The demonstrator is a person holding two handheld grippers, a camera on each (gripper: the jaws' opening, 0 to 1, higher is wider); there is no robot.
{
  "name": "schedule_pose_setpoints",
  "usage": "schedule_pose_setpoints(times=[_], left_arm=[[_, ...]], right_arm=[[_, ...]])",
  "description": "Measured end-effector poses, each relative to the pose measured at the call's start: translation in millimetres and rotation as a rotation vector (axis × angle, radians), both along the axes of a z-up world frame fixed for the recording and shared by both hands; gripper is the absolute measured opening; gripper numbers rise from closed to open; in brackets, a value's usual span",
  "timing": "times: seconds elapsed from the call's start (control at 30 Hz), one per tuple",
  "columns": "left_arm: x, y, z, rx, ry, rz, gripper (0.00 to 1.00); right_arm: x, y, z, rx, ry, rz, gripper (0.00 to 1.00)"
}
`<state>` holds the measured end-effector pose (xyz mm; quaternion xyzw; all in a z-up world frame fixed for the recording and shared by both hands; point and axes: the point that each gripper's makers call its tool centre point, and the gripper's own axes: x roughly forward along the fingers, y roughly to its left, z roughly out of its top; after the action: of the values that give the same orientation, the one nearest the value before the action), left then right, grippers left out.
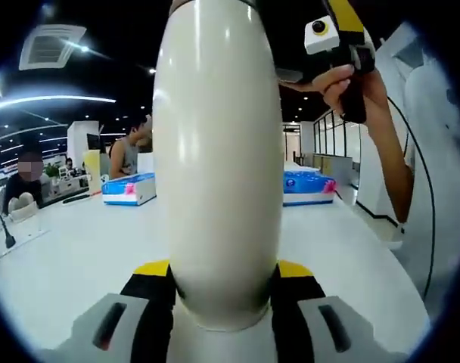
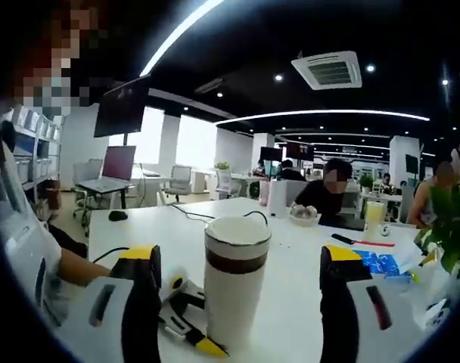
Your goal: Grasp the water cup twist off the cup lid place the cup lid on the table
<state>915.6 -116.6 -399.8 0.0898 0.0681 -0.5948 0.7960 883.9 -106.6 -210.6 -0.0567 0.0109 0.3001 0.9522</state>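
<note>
Gripping water cup [image 1: 219, 166], left gripper [image 1: 222, 302]; right gripper [image 2: 237, 302] fingers spread; no writing legible.

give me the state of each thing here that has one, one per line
water cup: upright, gripped low between the left gripper's jaws
cup lid: on the cup, not yet off
left gripper: shut on the water cup
right gripper: open, jaws either side of the cup, not touching
laptop: open on a far desk
</note>
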Motion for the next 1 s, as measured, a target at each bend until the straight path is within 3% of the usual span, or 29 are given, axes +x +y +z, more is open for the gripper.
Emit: schedule_pose_setpoints(times=[0.2, 0.4, 0.6, 0.77, 1.0], left_arm=[[0.1, 1, 0.0, 0.000, -0.001, -0.001, 0.51], [0.7, 2, -0.2, 0.003, -0.004, 0.000, 0.51], [1.2, 3, -0.6, 0.006, -0.008, -0.001, 0.51], [1.4, 3, -1.2, 0.012, -0.016, -0.002, 0.51], [1.7, 3, -1.8, 0.020, -0.025, -0.002, 0.51]], right_arm=[[0, 7, -5.8, -0.069, -0.008, -0.038, 0.85], [-2, 14, 1.5, -0.095, -0.045, -0.041, 0.84], [8, 5, 7.6, 0.028, -0.049, -0.151, 0.81], [12, 4, 0.4, 0.041, -0.037, -0.185, 0.79], [15, 17, -1.1, 0.062, -0.028, -0.154, 0.76]])
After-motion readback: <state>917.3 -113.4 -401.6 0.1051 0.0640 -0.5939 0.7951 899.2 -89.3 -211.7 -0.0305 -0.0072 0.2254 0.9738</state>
